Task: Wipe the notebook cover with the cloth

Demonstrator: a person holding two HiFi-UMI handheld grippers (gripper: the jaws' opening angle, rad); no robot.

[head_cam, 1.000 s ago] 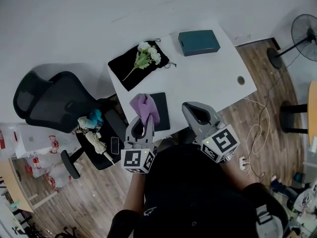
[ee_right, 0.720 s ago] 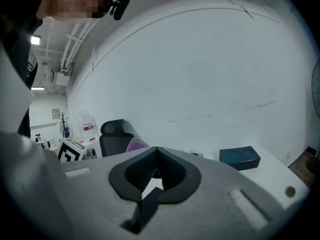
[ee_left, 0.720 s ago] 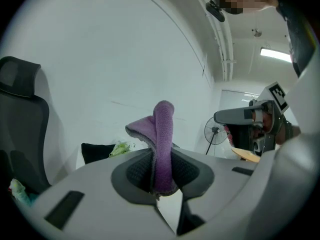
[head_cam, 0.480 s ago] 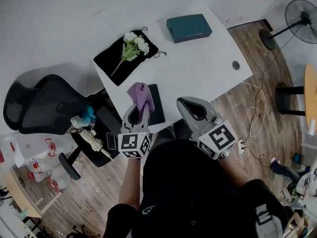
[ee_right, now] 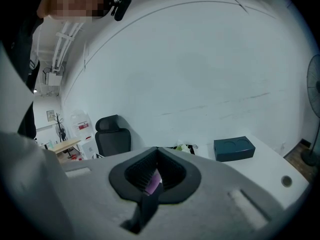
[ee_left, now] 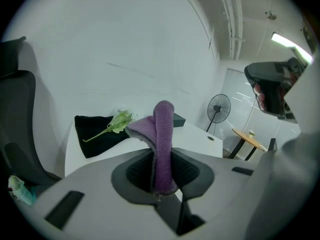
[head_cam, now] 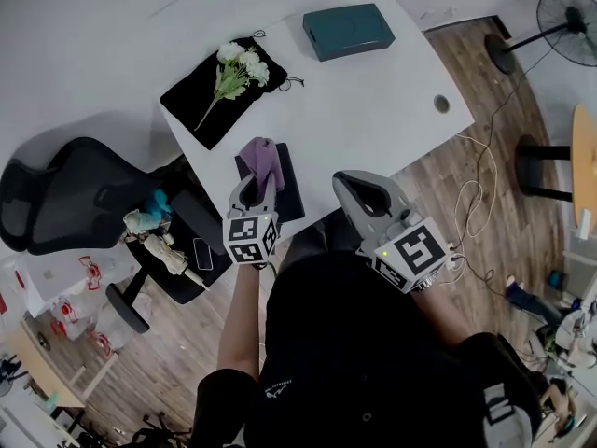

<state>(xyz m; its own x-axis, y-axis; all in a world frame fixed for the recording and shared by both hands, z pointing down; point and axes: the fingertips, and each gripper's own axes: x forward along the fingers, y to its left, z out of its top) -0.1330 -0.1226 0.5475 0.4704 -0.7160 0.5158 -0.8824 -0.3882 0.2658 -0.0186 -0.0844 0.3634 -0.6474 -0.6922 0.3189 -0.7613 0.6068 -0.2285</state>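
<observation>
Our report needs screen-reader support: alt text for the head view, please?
Seen from above, the left tool holds a purple cloth over a black notebook at the near edge of the white table. The right tool hovers beside it, holding nothing.

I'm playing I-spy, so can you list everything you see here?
table: one, white, middle
notebook: one, black, table's near edge
cloth: one, purple, in the left gripper, over the notebook
flowers: one bunch, white, on the bag
bag: one, black, table's far left corner
box: one, teal, table's far edge
chair: one, black, left of table
fan: one, black, floor, right
left gripper: shut on cloth
right gripper: shut, empty
</observation>
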